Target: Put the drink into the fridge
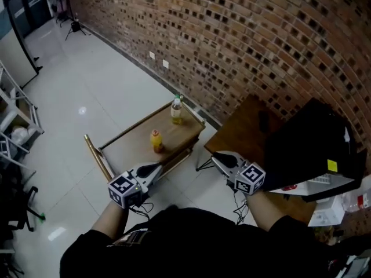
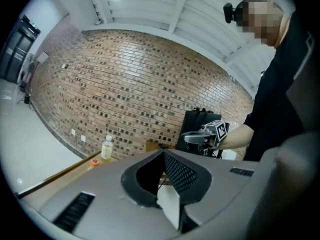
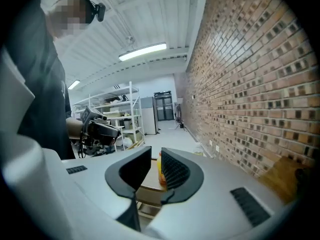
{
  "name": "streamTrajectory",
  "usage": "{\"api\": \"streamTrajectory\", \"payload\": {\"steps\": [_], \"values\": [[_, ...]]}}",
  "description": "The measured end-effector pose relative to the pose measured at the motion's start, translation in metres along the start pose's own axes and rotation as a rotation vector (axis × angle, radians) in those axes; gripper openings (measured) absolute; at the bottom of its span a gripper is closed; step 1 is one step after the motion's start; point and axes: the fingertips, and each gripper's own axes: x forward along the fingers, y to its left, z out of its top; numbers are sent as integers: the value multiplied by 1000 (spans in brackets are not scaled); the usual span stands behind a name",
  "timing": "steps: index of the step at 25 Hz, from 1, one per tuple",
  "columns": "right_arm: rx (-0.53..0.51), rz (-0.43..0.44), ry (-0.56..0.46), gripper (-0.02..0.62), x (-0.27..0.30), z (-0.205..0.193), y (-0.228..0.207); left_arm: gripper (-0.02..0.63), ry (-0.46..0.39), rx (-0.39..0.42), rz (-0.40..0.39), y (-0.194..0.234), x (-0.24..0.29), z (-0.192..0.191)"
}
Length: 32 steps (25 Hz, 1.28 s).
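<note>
Two drinks stand on a low wooden table [image 1: 130,149]: a small orange bottle [image 1: 156,141] near its middle and a clear bottle of yellow drink [image 1: 176,111] at its far end. Both grippers hover apart from them, near the table's close end. My left gripper [image 1: 155,168] is shut and empty, its tips meeting in the left gripper view [image 2: 162,154]. My right gripper [image 1: 215,157] is open with nothing in it; the orange bottle [image 3: 159,171] shows through its gap [image 3: 156,156]. The black fridge [image 1: 313,149] sits to the right on a brown table [image 1: 243,132].
A brick wall [image 1: 249,45] runs behind both tables. Metal shelving [image 1: 14,126] stands at the left across the white tiled floor. White boxes [image 1: 327,210] lie below the fridge at the right. A cable hangs under my right gripper.
</note>
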Motion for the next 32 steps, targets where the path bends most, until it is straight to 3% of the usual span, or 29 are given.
{"api": "streamTrajectory", "payload": {"steps": [7,10,18,26,32], "values": [[-47,109,78,225,163,-31,-9,-5,7,-38,107,87,-57,-21],[-44,129,120,321,228,-61,-16,-5,12,-59,144,115,-77,-30],[-143,129,334,423,331,-163,-35,-5,42,-96,211,156,-113,-53],[-194,119,414,433,378,-219,-38,-5,49,-134,231,172,-121,-62],[-221,133,396,364,396,-228,-30,-5,69,-135,259,178,-132,-70]]}}
